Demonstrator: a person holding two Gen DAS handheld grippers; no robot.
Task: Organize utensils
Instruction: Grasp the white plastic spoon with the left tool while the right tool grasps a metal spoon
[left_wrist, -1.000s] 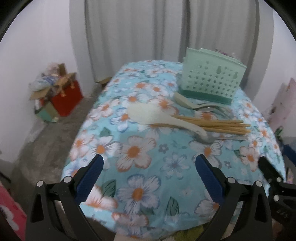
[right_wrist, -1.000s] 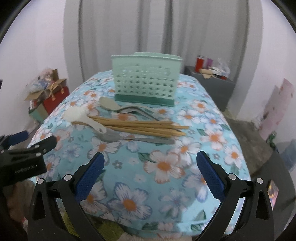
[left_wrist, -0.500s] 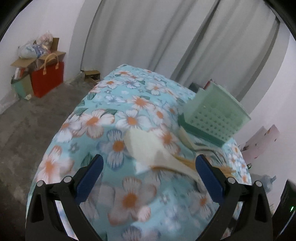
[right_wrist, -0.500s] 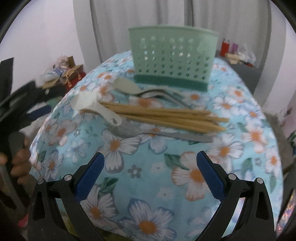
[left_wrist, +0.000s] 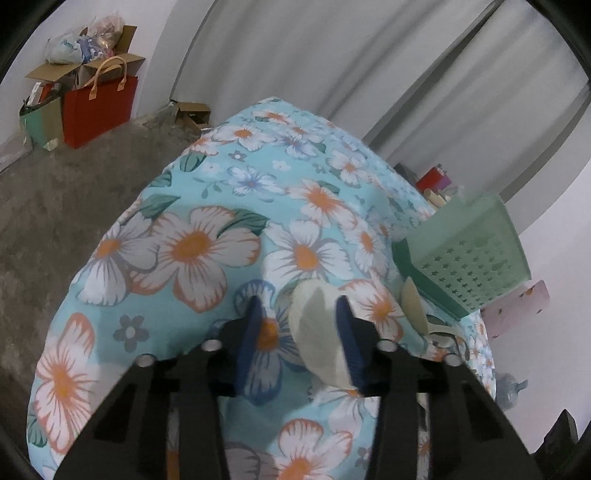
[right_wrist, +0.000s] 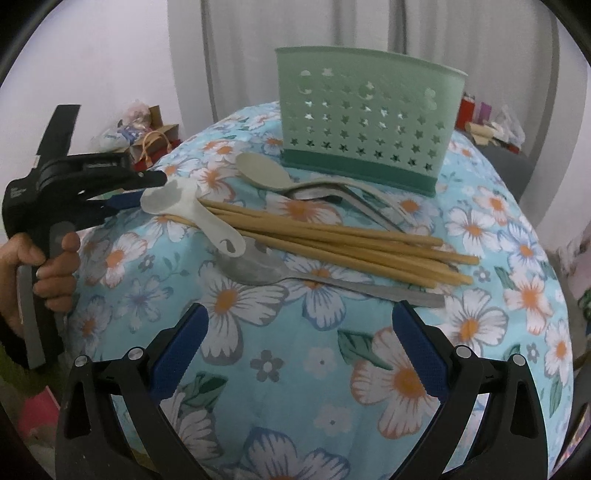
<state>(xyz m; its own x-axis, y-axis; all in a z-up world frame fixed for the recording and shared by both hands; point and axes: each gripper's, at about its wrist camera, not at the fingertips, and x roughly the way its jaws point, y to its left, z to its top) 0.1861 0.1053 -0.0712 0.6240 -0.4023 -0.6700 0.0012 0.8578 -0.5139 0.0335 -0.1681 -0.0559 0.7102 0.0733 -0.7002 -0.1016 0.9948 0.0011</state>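
Left gripper (left_wrist: 297, 325): jaws have just been closing and now stand partly closed around the bowl of the white rice paddle (left_wrist: 319, 332). One pad lies against the bowl's edge; the other side shows a gap, so the pictures do not confirm a firm clamp.
Right gripper (right_wrist: 299, 332): jaws wide apart, holding nothing, hovering over the floral cloth (right_wrist: 369, 387) short of the pile.
Rice paddle position: at the left end of the utensil pile, its handle lying across the wooden chopsticks (right_wrist: 332, 240).
Remaining utensils: metal spoon (right_wrist: 266, 271) beneath the chopsticks; beige spoon (right_wrist: 262, 171) and further metal handles just in front of the green utensil holder (right_wrist: 369, 118).
Holder: upright at the far side of the table; no utensils visible inside.
Risk 1: the curved, smooth bowl may slip or pivot out of an off-centre pinch.
Risk 2: lifting the paddle may drag or roll the chopsticks under its handle.
Risk 3: the soft, domed cloth may let loose utensils slide toward the edge.
Risk 4: a swinging handle may strike the light holder and tip it.
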